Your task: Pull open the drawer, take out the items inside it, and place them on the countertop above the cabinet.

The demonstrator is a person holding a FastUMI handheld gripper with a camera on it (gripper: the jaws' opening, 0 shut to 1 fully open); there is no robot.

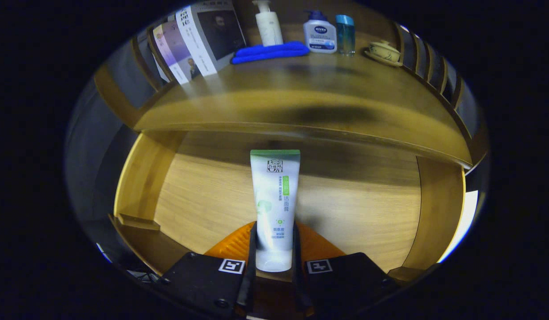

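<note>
My fingers [274, 249] are clamped on the soft, light tube [275, 200] near its cap, probably firmly; desk [301, 102] at twelve o'clock.

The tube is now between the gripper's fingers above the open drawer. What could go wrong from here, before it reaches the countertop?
1. The fingers of the gripper press only the lower end of the tube, so its long free part may swing or slip.
2. The countertop edge overhangs the drawer just beyond the tube; lifting straight up could knock the tube's top against it.
3. The back of the countertop holds bottles and a blue cloth; placing too deep may topple one.
</note>
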